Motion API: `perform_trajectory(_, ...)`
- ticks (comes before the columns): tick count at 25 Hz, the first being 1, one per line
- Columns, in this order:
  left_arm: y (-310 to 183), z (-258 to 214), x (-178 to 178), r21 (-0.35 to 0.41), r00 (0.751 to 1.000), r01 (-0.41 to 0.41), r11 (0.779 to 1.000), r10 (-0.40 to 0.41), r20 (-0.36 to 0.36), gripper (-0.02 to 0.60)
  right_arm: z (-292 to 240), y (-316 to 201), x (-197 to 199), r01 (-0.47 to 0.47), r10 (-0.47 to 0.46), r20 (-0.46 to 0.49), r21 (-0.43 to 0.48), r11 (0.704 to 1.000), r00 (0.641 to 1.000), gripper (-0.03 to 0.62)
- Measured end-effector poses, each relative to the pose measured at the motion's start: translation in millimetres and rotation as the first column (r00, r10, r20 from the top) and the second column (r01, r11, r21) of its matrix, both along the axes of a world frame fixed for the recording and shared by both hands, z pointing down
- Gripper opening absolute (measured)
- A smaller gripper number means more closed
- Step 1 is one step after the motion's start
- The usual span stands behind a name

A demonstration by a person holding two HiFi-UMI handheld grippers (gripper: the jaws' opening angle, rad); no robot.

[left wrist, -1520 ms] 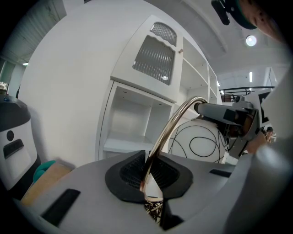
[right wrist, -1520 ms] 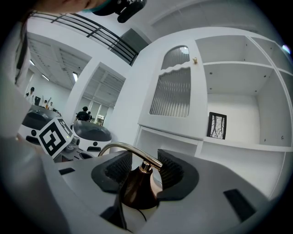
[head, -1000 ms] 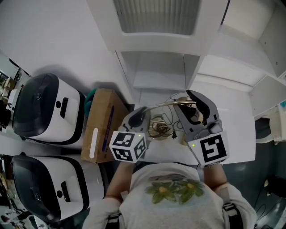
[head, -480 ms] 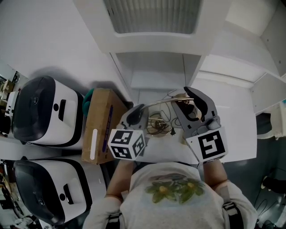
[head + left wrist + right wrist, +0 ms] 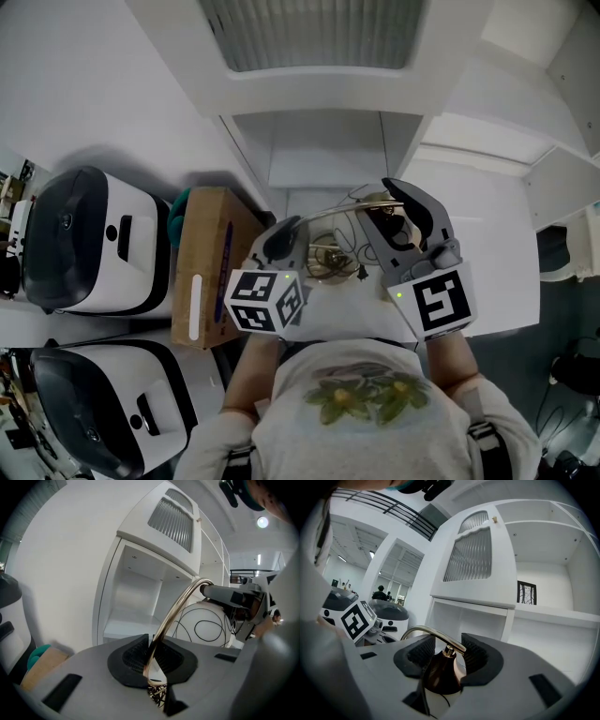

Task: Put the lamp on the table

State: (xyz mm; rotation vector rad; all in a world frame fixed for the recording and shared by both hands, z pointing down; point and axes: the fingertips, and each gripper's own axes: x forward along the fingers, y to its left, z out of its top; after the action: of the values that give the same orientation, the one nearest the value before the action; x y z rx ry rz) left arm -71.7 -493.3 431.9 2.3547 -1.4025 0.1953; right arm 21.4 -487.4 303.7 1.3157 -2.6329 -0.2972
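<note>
The lamp is held between both grippers in front of a white cabinet. Its curved brass arm (image 5: 339, 214) (image 5: 180, 603) runs from the left gripper to the right one. My left gripper (image 5: 287, 240) (image 5: 152, 660) is shut on the lower end of that arm, just above the wiry brass base (image 5: 328, 263). My right gripper (image 5: 392, 214) (image 5: 443, 653) is shut on the lamp's bronze cap (image 5: 439, 671), with a pad against each side. The white globe shade (image 5: 206, 623), wrapped in black cord, hangs below the cap.
The white cabinet (image 5: 309, 56) with a louvred door and an open niche (image 5: 323, 155) stands straight ahead. A white tabletop (image 5: 478, 202) and shelves lie to the right. A cardboard box (image 5: 211, 267) and two white machines (image 5: 89, 244) are on the left.
Both grippers and the lamp have drifted a little toward the cabinet and slightly down. Neither grip has changed.
</note>
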Motion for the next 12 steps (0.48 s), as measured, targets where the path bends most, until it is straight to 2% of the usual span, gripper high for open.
perform_trajectory(12,-15.2,13.5,-2.8,-0.017,1.000,-0.007,1.000,0.007,0.007,0.038,12.4,-14.7,-3.5,-0.018,0.018,-0.014,-0.017,1.000,1.000,0.192)
